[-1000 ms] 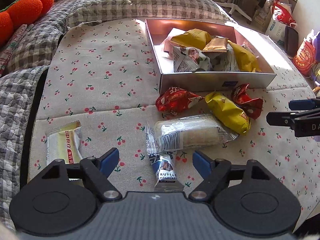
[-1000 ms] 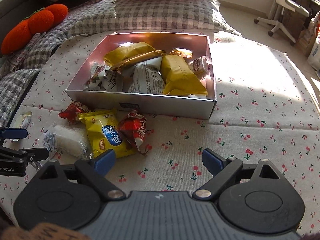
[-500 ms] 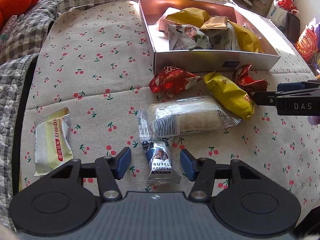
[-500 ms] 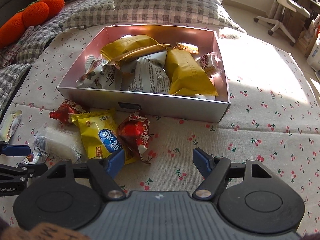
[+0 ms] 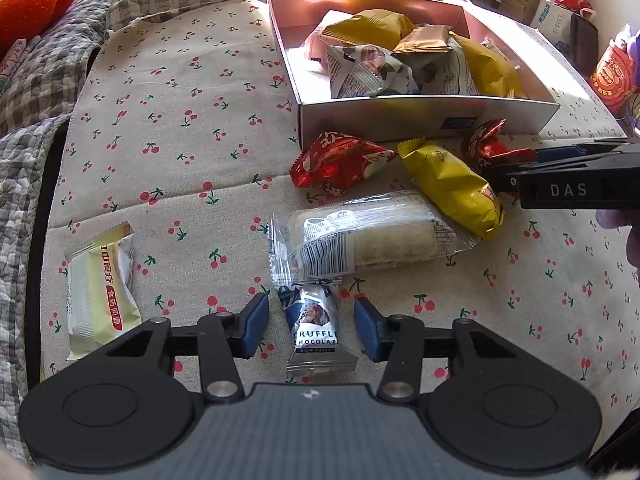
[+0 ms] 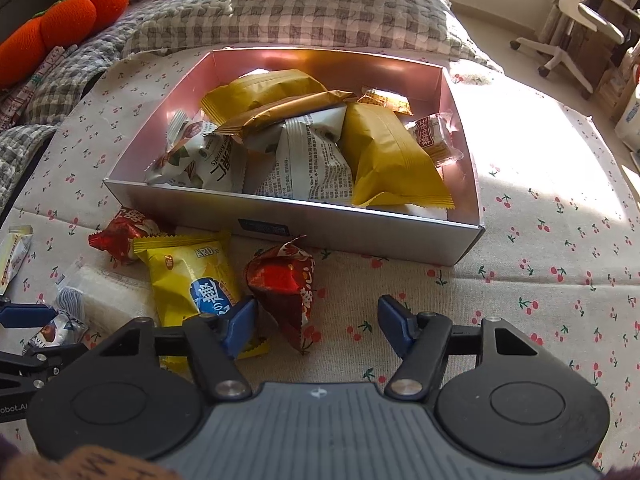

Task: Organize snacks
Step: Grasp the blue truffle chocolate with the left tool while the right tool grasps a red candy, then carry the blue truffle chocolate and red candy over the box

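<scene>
The little truffle chocolate [image 5: 318, 336] lies flat on the cherry cloth [image 5: 180, 128], right between the blue pads of my left tongs [image 5: 311, 326]. My left tongs are closing on it, but there is a gap on each side and the pads do not touch it yet.

My right tongs [image 6: 316, 318] are closing too. The red pointy snack [image 6: 286, 284] sits between their pads, close to the left pad, and I cannot see them pressing on it.

Just past the chocolate lies a long clear pack with a white cake [image 5: 368, 238] inside. Its edge touches the top of the chocolate. Next to the cake is a yellow pack [image 5: 452, 186], and a red pack [image 5: 340, 160] lies near it.

Behind these stands the silver box [image 5: 424, 118]. It has many snacks in it, yellow ones and white ones.

Far to the left, all alone, lies a pale yellow pack [image 5: 98, 288]. Around the cloth is a grey checked blanket [image 6: 320, 8], with an orange soft toy [image 6: 64, 28] on it.
</scene>
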`<state>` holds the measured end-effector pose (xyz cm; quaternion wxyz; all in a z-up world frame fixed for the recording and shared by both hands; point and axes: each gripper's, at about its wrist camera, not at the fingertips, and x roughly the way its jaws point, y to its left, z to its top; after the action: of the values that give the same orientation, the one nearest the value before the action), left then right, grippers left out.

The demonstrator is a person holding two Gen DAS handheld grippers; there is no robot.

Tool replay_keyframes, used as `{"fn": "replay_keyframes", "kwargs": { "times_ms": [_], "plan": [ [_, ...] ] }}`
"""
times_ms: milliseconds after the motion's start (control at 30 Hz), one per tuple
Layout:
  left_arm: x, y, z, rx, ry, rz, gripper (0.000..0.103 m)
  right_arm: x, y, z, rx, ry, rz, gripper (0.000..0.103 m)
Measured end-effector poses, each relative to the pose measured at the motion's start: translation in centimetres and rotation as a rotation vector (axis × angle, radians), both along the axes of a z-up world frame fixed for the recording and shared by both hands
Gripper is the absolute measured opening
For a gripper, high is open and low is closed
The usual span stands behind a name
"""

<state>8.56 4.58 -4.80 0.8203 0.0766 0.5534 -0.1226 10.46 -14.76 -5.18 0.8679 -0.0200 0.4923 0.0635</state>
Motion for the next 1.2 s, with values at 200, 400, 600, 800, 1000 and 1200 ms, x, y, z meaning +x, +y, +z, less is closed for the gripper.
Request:
{"fn": "replay_keyframes", "kwargs": {
  "times_ms": [200, 400, 600, 800, 1000, 1200],
  "plan": [
    [0.1, 0.0, 0.0, 0.002, 0.006, -0.002, 0.053, 0.7, 0.6, -0.5, -0.005, 0.001, 0.02, 0.059],
    [0.1, 0.1, 0.1, 0.009, 0.004, -0.005, 0.043, 0.5, 1.4, -0.6, -0.052, -0.021, 0.052, 0.051],
    [-0.1, 0.1, 0.2, 0.014, 0.002, -0.005, 0.033, 0.5, 1.7, -0.6, -0.096, -0.045, 0.087, 0.033],
    [-0.5, 0.4, 0.6, -0.005, 0.02, 0.0, 0.028, 0.4, 1.1, -0.2, -0.045, -0.029, 0.078, 0.029],
    [-1.2, 0.9, 1.3, -0.03, 0.027, -0.001, 0.028, 0.3, -0.5, 0.2, 0.045, 0.011, 0.048, 0.026],
    [-1.6, 1.3, 1.5, -0.062, 0.04, -0.005, 0.027, -0.3, -1.5, 0.8, 0.076, 0.014, 0.04, 0.026]
  ]
}}
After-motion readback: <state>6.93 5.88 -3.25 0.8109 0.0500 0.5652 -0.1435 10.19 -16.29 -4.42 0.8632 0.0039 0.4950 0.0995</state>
